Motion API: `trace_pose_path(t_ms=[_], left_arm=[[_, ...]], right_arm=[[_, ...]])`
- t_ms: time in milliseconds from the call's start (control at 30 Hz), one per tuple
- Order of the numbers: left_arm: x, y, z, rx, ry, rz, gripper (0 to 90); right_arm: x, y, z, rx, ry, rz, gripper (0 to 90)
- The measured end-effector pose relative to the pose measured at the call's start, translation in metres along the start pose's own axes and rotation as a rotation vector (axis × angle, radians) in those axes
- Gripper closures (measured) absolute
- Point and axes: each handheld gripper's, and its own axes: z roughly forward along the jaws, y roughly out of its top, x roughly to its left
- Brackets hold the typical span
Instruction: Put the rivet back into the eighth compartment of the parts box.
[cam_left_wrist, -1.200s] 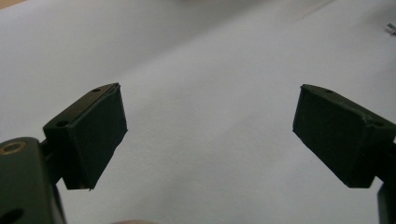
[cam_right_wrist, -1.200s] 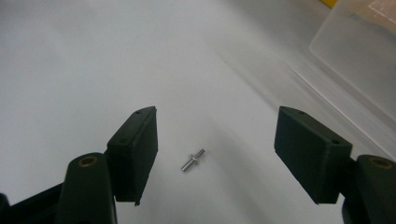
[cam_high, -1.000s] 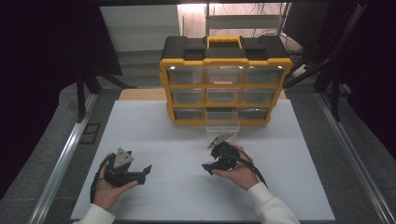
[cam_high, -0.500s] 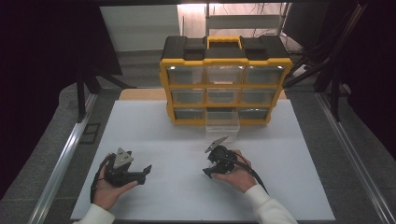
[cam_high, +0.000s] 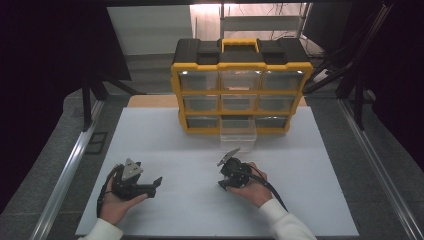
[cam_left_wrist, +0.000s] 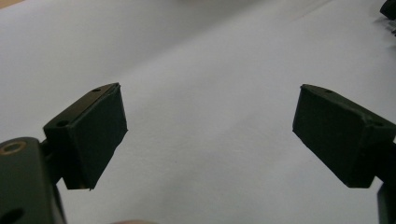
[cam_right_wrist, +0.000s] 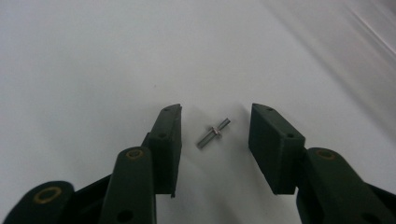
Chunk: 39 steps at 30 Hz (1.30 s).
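Right gripper (cam_right_wrist: 215, 133) jaws just closing, unclenched around small screw (cam_right_wrist: 213, 133), hand low on table (cam_high: 300, 150)

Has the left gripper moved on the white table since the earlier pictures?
No. The left gripper stays at the same spot on the white table, equally far from the yellow-and-black drawer organiser box.

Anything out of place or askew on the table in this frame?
One drawer in the bottom row of the yellow organizer is pulled out while the rest sit flush, and a small metal pin lies loose on the white mat, between the right tool jaws.
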Motion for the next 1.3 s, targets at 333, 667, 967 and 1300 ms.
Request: trace_pose_path(t_ms=[333, 667, 967, 1300], left_arm=[[0.0001, -0.0004, 0.0, 0.0, 0.0, -0.001, 10.4], [-0.0004, -0.0003, -0.0003, -0.001, 0.002, 0.0, 10.4], [-0.0001, -0.0004, -0.0006, -0.002, 0.003, -0.001, 10.4], [-0.0001, -0.0002, -0.0009, -0.005, 0.006, 0.0, 10.4]], right_arm=[[0.0008, 0.0012, -0.0006, 0.009, 0.021, -0.006, 77.7], [0.002, 0.0014, -0.0008, 0.012, 0.021, -0.022, 81.2], [0.0021, 0.0015, -0.0012, 0.014, 0.021, -0.031, 81.4], [-0.0011, 0.0008, -0.0028, 0.016, 0.03, -0.02, 85.4]])
